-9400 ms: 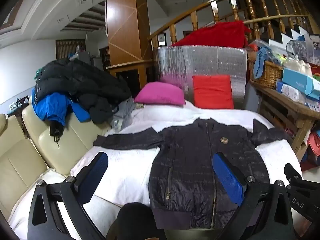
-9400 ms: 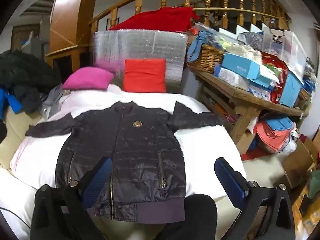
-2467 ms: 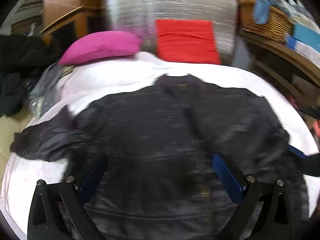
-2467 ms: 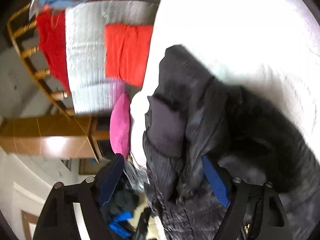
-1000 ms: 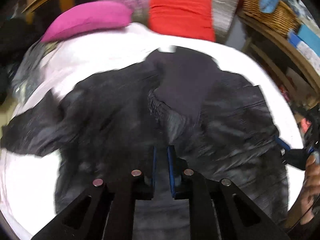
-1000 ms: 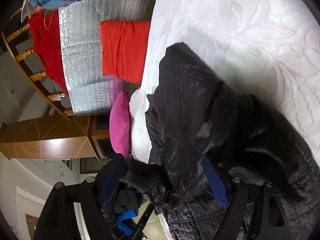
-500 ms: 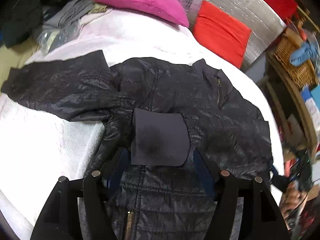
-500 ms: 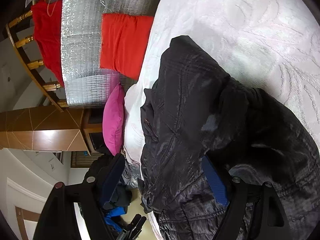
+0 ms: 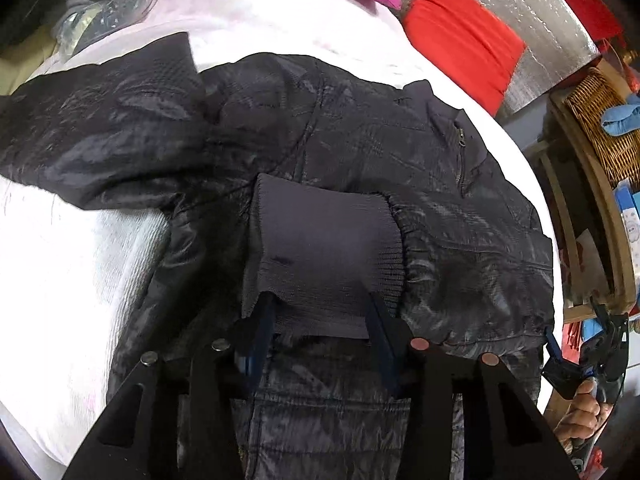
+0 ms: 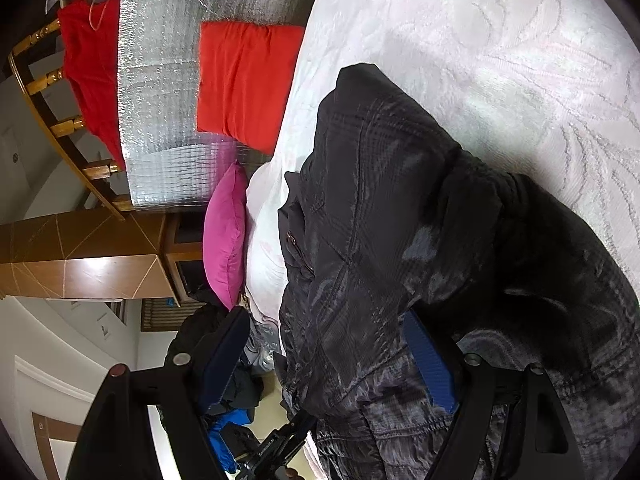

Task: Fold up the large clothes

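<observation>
your left gripper [image 9: 320, 320] is pointing steeply down over the black quilted jacket [image 9: 360, 152], which is lying spread on the white textured bedcover [image 9: 60, 280]. its jaws are closing, and the dark ribbed knit cuff [image 9: 324, 256] of the sleeve folded across the jacket's chest is lying between the two blue pads [image 9: 260, 320]; the cuff's near edge is draping over both pads, and you cannot tell from this view whether they are pressing on it. the other sleeve is stretching out toward the left edge of the bedcover, and the collar with its zipper pull is pointing toward the far edge.

your right gripper [image 10: 328, 360] is resting at the jacket's right side with its jaws standing wide apart. one blue pad [image 10: 428, 368] is lying against the bunched black fabric, the other pad is hanging free of the cloth over the gap beside the bed, so nothing is clamped. in the left wrist view that gripper is showing at the right edge of the bedcover, with your hand [image 9: 580, 412] wrapped around its handle.

a red square cushion [image 10: 248, 80] and a magenta pillow [image 10: 224, 236] are leaning at the far edge of the bedcover, in front of a silver foil panel [image 10: 160, 60]. a woven wicker basket [image 9: 600, 120] is sitting on a wooden shelf off the right side.
</observation>
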The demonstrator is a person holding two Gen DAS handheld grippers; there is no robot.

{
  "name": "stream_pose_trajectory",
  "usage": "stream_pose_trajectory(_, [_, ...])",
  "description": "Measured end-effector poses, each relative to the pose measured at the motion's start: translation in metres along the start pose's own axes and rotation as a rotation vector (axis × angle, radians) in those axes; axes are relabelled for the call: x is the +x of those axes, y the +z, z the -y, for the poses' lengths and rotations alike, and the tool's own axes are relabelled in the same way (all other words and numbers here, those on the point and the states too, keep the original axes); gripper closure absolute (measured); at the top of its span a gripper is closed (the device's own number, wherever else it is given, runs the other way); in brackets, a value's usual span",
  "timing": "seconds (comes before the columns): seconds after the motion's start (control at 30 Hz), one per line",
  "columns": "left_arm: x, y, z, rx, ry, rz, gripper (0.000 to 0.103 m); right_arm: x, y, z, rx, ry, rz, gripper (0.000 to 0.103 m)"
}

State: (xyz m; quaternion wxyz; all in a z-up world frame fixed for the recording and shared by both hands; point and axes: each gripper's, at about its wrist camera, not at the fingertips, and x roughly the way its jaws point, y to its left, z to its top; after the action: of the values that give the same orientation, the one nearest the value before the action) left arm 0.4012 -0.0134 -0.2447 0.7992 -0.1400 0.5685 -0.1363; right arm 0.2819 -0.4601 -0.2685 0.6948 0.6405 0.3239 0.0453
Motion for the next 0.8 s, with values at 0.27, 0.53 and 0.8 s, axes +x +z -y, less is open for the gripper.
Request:
stream_pose_trajectory(0.27, [0.004, 0.013, 0.015, 0.048, 0.035, 0.041, 0.046, 0.010, -0.004, 0.000, -0.013, -0.052, -0.011, 0.022])
stream_pose_trajectory(0.53, [-0.019, 0.019, 0.058, 0.248, 0.112, 0.167, 0.101, 0.014, -0.003, -0.011, -0.112, -0.148, 0.012, 0.058])
stream_pose_trajectory(0.8, [-0.028, 0.019, 0.062, 0.286, 0.120, 0.123, 0.070, -0.028, 0.024, -0.016, -0.104, -0.078, 0.148, 0.028])
